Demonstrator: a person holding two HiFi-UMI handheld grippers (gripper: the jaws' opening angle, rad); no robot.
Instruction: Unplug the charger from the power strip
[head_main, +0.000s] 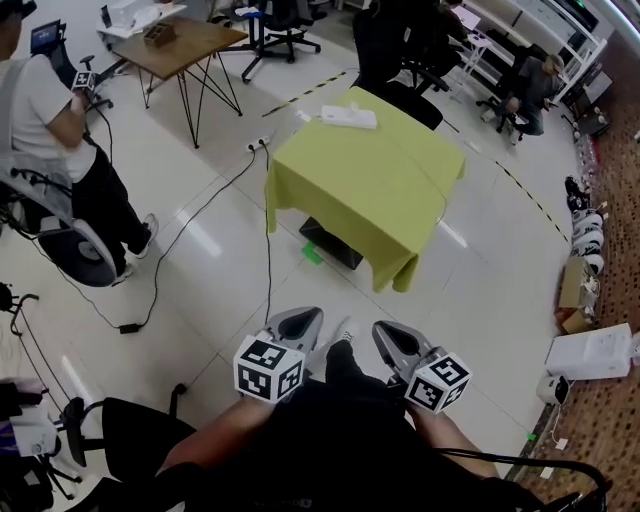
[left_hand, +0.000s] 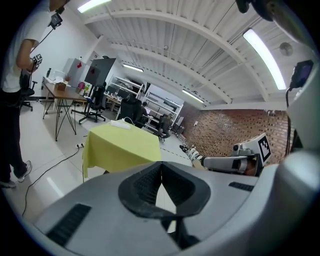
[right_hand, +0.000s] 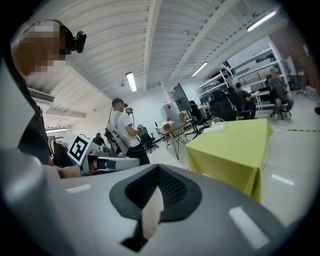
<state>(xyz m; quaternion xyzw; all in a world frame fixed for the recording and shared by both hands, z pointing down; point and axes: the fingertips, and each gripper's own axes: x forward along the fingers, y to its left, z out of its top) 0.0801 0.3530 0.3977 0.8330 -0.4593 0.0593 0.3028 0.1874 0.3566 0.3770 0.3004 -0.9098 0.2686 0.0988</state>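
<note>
Left claw (head_main: 300, 320) and right claw (head_main: 391, 339) closed, empty; power strip (head_main: 348, 117) lies crosswise on table (head_main: 370, 195)

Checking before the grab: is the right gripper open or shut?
Shut: on the right gripper the jaws meet at the tips, nothing between them.

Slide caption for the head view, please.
Shut and empty, the left gripper and right gripper face a green-draped table bearing a white power strip.
</note>
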